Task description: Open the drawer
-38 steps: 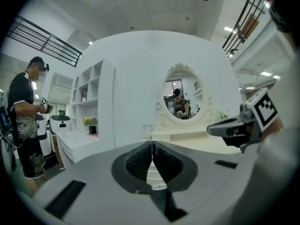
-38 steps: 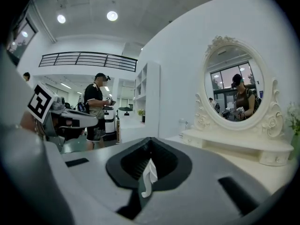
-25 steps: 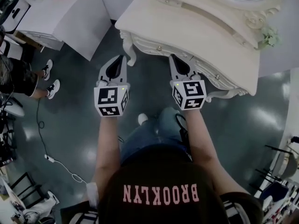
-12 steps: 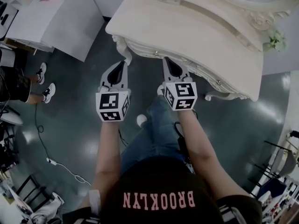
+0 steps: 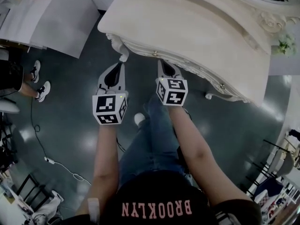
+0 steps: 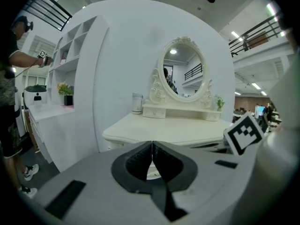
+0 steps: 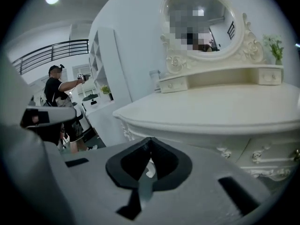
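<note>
Two grippers, left gripper (image 5: 122,63) and right gripper (image 5: 161,61), jaws pressed together, both empty, before one cream worktop (image 5: 197,36); one oval mirror (image 6: 182,71); two knobs (image 5: 154,53) (image 5: 222,86).

An oval mirror (image 6: 182,71) stands at 12 o'clock, a white cup (image 6: 136,103) at its 8 o'clock, a little green plant (image 6: 219,102) at its 4 o'clock, and a person (image 6: 7,102) stands far off at 9 o'clock.
</note>
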The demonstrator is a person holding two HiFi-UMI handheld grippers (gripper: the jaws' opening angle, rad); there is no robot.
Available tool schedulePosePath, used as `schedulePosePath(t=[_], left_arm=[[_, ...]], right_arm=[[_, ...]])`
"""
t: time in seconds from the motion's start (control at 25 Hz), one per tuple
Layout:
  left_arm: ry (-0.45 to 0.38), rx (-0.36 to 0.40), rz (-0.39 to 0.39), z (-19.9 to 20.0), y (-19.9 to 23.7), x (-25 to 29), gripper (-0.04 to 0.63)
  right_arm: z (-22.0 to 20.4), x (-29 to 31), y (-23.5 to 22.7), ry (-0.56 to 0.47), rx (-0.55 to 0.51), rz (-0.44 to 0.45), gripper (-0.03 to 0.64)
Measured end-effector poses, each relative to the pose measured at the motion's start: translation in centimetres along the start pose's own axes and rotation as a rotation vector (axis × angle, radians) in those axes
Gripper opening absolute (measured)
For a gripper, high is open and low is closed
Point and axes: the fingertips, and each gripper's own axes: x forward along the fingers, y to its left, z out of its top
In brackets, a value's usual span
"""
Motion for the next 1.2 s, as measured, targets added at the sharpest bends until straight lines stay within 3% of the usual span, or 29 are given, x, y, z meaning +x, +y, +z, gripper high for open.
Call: schedulePosePath(t=[0.16,0.2,0.24,0.56,0.88,0.96,1.2], left_arm=[[0.023,0.007,-0.002,-0.9,0.4,0.4,0.005],[0.030,0.006,-0.001,-1.2,0.6,0.5,0.005],[0.038,0.003,0.001,-1.5,0.8,0.6,0.005],[0.082,-0.027,0.045,-2.7,3.4,2.4,0.005],[0.109,-0.071,0.054,-3.9,3.8,3.7,0.005],[0.115,-0.080,0.048,-4.2,3.6,3.7,0.005],[0.117,-0.089,0.036,-5.5,3.0,2.9,0.005]], right_arm=[[-1.5,2.4,0.2,0.060,0.036,-0.008,0.004],[-1.7,2.9,0.2,0.076,0.039,-0.012,0.099],[-2.0,3.4,0.2,0.092,0.043,-0.018,0.130],[-4.4,7.0,-1.6,0.201,0.113,-0.114,0.144],[-5.2,9.4,-1.8,0.266,0.180,-0.114,0.153],[-5.4,9.6,-2.2,0.287,0.200,-0.132,0.106],[-5.6,9.5,-2.4,0.286,0.206,-0.137,0.100]])
